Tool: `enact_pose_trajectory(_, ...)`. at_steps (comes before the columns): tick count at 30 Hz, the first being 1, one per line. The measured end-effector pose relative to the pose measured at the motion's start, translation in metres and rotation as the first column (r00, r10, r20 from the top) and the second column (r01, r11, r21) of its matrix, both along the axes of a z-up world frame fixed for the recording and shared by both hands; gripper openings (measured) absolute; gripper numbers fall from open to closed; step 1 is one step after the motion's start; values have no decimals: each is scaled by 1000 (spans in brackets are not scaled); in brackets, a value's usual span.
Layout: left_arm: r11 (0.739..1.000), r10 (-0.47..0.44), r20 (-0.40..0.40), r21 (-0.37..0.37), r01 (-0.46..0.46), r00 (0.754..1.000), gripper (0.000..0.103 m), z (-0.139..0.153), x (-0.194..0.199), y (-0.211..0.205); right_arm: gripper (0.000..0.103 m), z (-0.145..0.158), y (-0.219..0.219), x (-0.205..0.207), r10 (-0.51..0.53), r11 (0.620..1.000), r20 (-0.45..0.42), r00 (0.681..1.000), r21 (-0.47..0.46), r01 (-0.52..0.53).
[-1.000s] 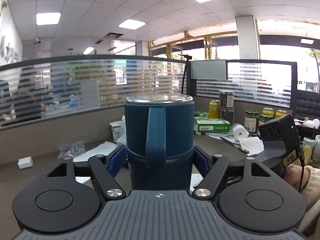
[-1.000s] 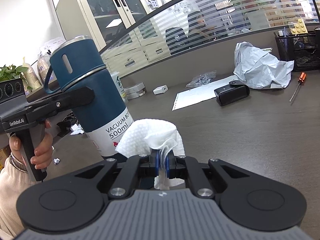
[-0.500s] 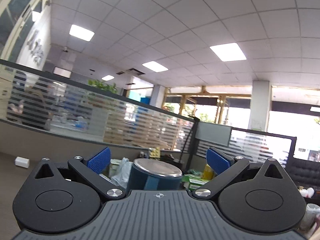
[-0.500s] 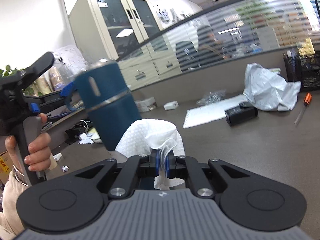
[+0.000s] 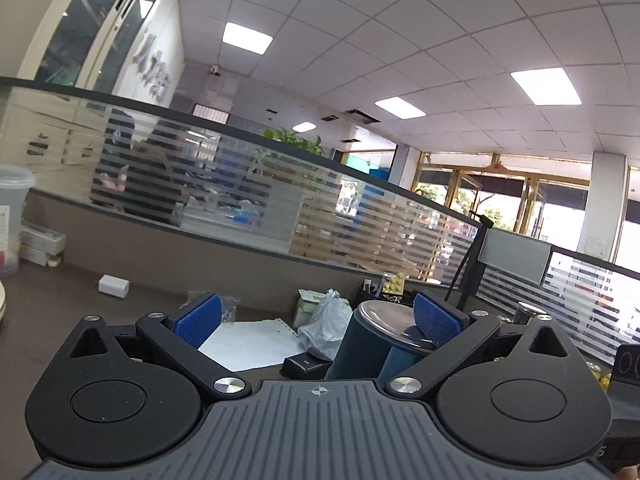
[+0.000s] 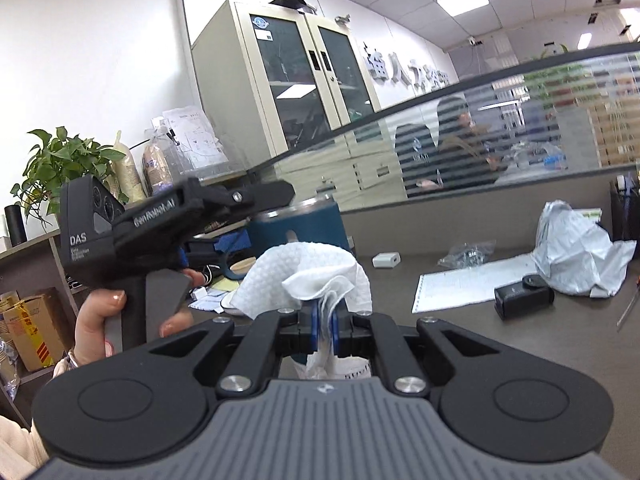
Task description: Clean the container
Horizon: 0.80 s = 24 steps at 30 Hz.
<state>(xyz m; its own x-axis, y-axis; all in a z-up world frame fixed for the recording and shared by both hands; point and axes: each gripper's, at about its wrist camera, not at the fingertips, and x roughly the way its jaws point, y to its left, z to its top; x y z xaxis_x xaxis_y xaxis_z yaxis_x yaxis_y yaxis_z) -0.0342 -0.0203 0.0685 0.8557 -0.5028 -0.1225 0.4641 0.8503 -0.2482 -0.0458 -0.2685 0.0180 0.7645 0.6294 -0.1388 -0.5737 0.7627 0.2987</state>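
Looking along the left gripper (image 5: 316,320) in the left wrist view, we see its blue pads (image 5: 199,319) spread as wide as they go, with nothing pressed between them. The blue vacuum flask (image 5: 362,350) stands on the grey desk (image 5: 56,284) below, at about five o'clock from the gap's middle; its steel lid partly hides behind the right pad, apart from the left one. At seven o'clock from the flask lies a sheet of perforated paper (image 5: 250,344), and at nine o'clock a crumpled white plastic bag (image 5: 326,326). A small white box (image 5: 113,285) sits far out at ten o'clock.

In the right wrist view, our right gripper (image 6: 325,322) is clamped tight on a white paper towel (image 6: 308,272), which bunches up above the pads. The flask (image 6: 298,226) stands just behind the towel at twelve o'clock. At nine o'clock a hand (image 6: 108,320) holds the left gripper (image 6: 260,196), whose fingers reach over the flask's lid without gripping it. A black case (image 6: 524,295) rests at three o'clock beside the paper.
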Motion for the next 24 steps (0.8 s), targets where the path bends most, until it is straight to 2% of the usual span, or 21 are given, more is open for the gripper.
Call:
enact_pose_trajectory(5,1000,-11,-9,-2,11,1000,103,-2,3,-5,9,10,2,2,-8,1000,53,999,-6,9)
enact_pose_trajectory(9,1000,-15,-9,-1,15,1000,103,-5,1,-6,10,6,5,5,-11,1000,56,998,-15,12)
enact_pose_trajectory(24,999,-30,-2,19,30,1000,103,-5,-1,-7,11,-12,4,2,2,1000,6,1000,-6,-2)
